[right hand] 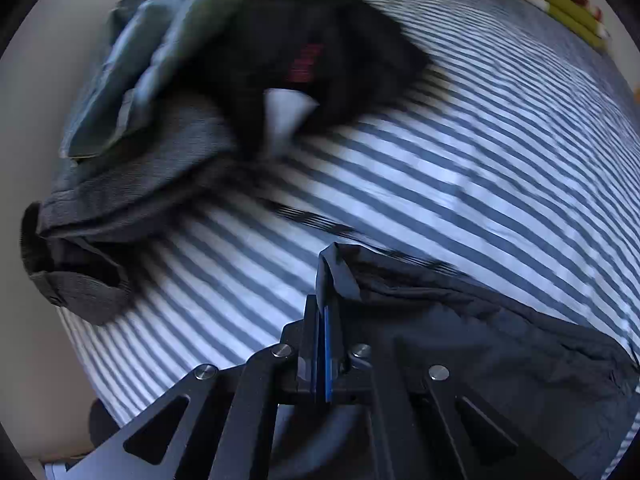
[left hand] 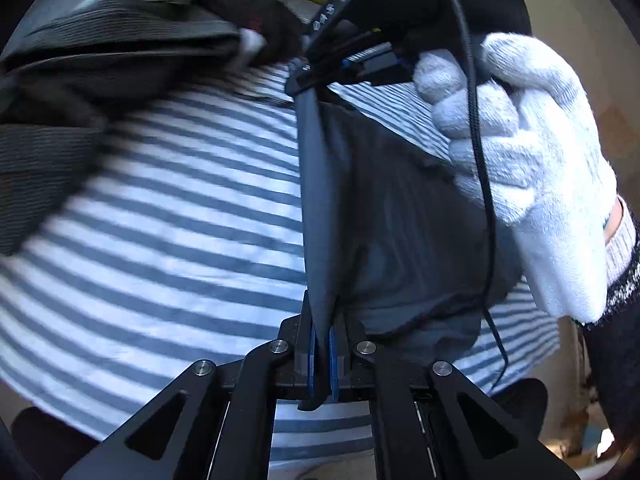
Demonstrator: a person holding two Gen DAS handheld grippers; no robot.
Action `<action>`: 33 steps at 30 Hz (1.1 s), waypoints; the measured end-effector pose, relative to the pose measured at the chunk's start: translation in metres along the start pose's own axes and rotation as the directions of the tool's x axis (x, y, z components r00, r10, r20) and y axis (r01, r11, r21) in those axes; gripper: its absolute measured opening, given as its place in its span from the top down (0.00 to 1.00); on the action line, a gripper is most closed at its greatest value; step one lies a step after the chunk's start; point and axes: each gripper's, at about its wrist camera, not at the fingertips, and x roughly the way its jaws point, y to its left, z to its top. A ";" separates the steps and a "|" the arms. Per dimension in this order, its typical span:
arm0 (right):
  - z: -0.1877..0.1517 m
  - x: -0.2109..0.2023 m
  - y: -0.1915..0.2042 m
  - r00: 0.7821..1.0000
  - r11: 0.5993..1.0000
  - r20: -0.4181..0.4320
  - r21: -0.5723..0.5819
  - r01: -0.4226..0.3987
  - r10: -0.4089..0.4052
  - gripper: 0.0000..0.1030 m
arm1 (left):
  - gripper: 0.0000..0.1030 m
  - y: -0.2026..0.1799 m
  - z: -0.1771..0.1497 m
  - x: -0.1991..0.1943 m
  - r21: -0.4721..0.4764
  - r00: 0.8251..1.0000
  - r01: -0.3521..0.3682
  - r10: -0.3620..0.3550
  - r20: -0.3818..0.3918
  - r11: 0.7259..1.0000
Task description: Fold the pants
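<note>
Blue-and-white striped bedding (left hand: 180,208) spreads under both tools, other dark clothes (right hand: 132,184) heaped at its far side, while the left gripper (left hand: 322,344) and right gripper (right hand: 326,344) each pinch an edge of the dark pants (left hand: 400,220), stretched taut between them above the bed.

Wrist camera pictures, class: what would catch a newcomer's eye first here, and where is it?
The blue-and-white striped bedsheet fills both views. Centre frame, the dark pants hang stretched between the left gripper and right gripper, both shut on the cloth. A white-gloved hand looms at right in the left view; other clothes lie heaped upper left.
</note>
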 end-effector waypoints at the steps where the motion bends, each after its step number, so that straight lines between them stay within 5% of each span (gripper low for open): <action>1: 0.005 0.005 0.014 1.000 1.000 0.006 -0.025 -0.002 0.002 0.98 | 0.92 0.011 0.002 -0.004 -0.020 1.000 -0.030 0.030 0.004 0.999; 3: 0.012 0.010 0.034 1.000 0.996 0.000 -0.087 0.012 -0.012 0.92 | 0.87 0.029 0.005 -0.009 -0.038 0.997 -0.077 0.076 -0.014 0.996; 5: 0.009 0.001 0.037 1.000 0.994 0.000 -0.104 -0.028 0.028 0.81 | 0.71 0.029 0.007 -0.013 -0.004 0.986 -0.166 0.166 -0.023 0.986; 7: -0.005 -0.022 0.026 0.999 0.993 0.040 -0.110 -0.032 0.037 0.72 | 0.68 0.026 0.014 -0.025 0.017 0.980 -0.198 0.197 0.015 0.980; 10: -0.047 -0.068 -0.020 0.990 0.995 0.114 -0.073 -0.069 0.077 0.69 | 0.60 0.013 0.028 -0.040 0.066 0.979 -0.202 0.199 0.053 0.977; 13: -0.105 -0.103 -0.093 0.985 0.998 0.171 0.058 -0.002 -0.008 0.69 | 0.54 -0.030 0.054 -0.034 0.153 0.981 -0.190 0.182 0.065 0.970; 17: -0.199 -0.141 -0.184 0.965 0.957 0.231 0.286 0.051 -0.120 0.69 | 0.54 -0.099 0.073 -0.019 0.278 0.991 -0.129 0.115 0.065 0.952; 22: -0.297 -0.157 -0.277 0.943 0.830 0.233 0.553 0.075 -0.240 0.69 | 0.53 -0.204 0.074 0.042 0.412 1.000 0.003 0.008 -0.026 0.911; 24: -0.313 -0.148 -0.300 0.946 0.786 0.216 0.616 0.061 -0.243 0.69 | 0.53 -0.243 0.068 0.069 0.446 0.996 0.057 -0.022 -0.085 0.893; 28: -0.324 -0.135 -0.316 0.946 0.775 0.280 0.630 -0.055 -0.161 0.69 | 0.53 -0.311 0.062 0.110 0.482 0.978 0.148 -0.055 -0.201 0.864; 33: -0.331 -0.116 -0.323 0.938 0.762 0.337 0.627 -0.160 -0.081 0.69 | 0.53 -0.361 0.058 0.148 0.465 0.951 0.210 -0.070 -0.300 0.860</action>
